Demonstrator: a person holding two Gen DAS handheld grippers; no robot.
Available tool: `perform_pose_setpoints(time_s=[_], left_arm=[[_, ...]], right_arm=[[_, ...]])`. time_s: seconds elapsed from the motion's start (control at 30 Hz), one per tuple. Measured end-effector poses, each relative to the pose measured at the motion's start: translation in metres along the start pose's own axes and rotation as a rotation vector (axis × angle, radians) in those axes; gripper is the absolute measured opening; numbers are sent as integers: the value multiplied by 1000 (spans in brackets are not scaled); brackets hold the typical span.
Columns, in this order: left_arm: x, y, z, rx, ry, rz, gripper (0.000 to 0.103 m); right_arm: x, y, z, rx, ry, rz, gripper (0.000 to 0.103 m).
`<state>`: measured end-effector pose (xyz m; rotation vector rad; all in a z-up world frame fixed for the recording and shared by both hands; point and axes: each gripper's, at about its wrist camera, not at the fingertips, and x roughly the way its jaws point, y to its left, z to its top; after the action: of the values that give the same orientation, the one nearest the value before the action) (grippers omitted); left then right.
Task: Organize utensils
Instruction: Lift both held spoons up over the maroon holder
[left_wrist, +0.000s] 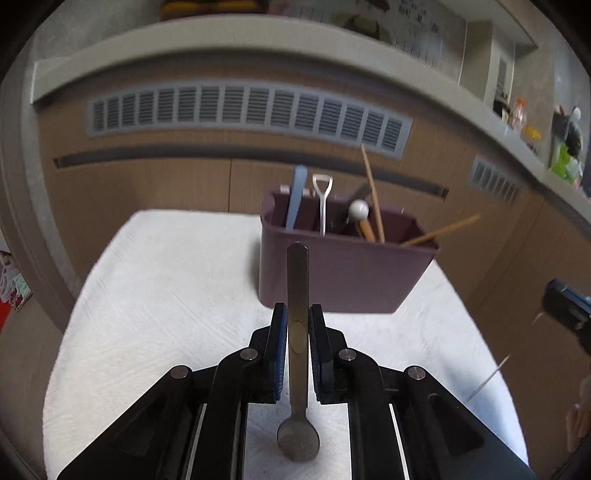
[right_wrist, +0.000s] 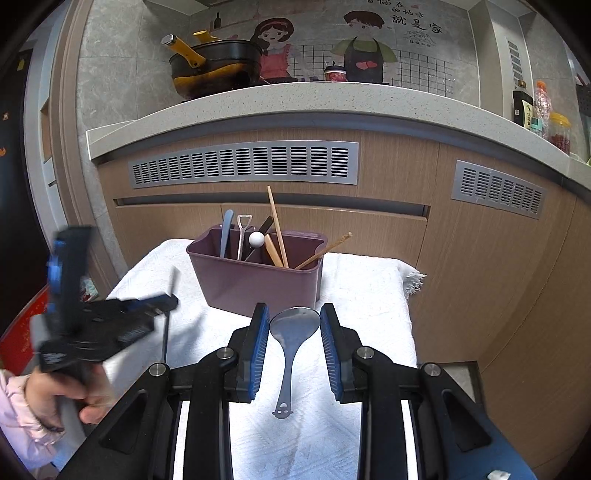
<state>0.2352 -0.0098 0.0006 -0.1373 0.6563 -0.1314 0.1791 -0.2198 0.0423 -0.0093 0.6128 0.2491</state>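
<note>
A purple utensil holder (left_wrist: 343, 269) stands on a white towel (left_wrist: 166, 295) and holds several utensils, among them chopsticks (left_wrist: 373, 195) and a small shovel-handled spoon (left_wrist: 323, 199). My left gripper (left_wrist: 297, 314) is shut on a flat metal spoon (left_wrist: 297, 280), handle pointing toward the holder, bowl near the camera. In the right wrist view the holder (right_wrist: 255, 280) is ahead. My right gripper (right_wrist: 294, 314) is open around a metal rice spoon (right_wrist: 291, 332) lying on the towel (right_wrist: 369, 295), not touching it. The left gripper (right_wrist: 110, 321) shows blurred at left with its thin spoon.
Wooden cabinet fronts with grey vents (right_wrist: 243, 164) rise behind the table under a stone counter (right_wrist: 295, 99). A black pot with yellow handle (right_wrist: 214, 62) and bottles (right_wrist: 532, 107) sit on the counter. The towel's right edge (right_wrist: 410, 280) drops off.
</note>
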Motion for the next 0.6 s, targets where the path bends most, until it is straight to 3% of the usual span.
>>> perform_pose_setpoints(time_s=[0.17, 0.33, 0.5, 0.6], left_arm=[[-25, -2, 14, 16, -69, -27, 11], [-50, -14, 49, 33, -180, -84, 11], [-70, -22, 118, 55, -290, -157, 11], [-76, -23, 153, 67, -359, -158, 11]], right_arm=[[0, 1, 3, 8, 6, 16, 26], [-3, 2, 13, 12, -12, 34, 26], [-13, -3, 66, 5, -97, 56, 26], [-17, -8, 111, -4, -155, 73, 26]])
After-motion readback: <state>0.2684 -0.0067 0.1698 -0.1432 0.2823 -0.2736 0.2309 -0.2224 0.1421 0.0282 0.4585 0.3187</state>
